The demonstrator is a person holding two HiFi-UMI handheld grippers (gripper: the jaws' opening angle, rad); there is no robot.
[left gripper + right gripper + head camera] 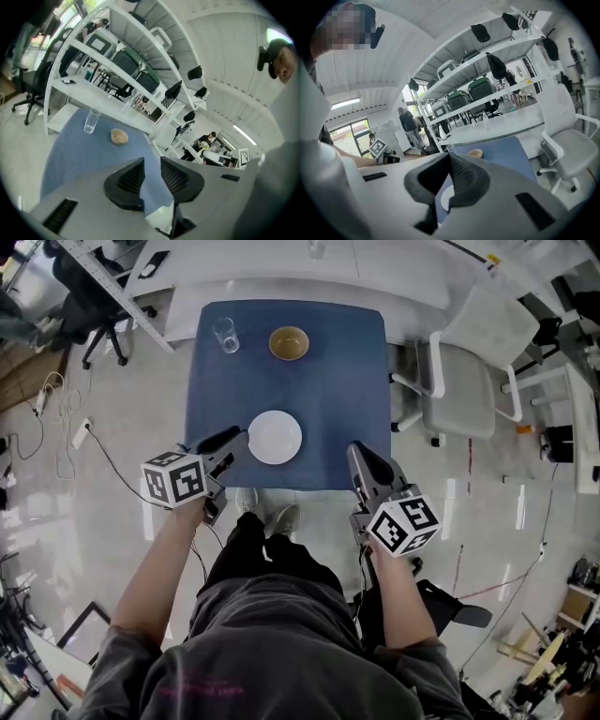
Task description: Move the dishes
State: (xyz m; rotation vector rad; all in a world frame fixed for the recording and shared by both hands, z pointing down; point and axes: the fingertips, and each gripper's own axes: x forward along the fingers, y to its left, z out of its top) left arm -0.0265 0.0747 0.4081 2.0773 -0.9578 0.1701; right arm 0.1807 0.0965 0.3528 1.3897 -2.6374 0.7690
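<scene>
Plate (446,196) shows only partly behind right gripper (449,158).

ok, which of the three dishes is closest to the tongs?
The white plate, at the blue table's near edge, right beside the left tongs. The clear glass and the tan bowl both stand at the far edge.

Looks like a robotics lab or open workroom. White metal shelving (501,50) carries dark cases (480,89). Long white benches (501,126), a swivel chair (459,381), and cables (66,418) trailing across the glossy floor (525,521).
</scene>
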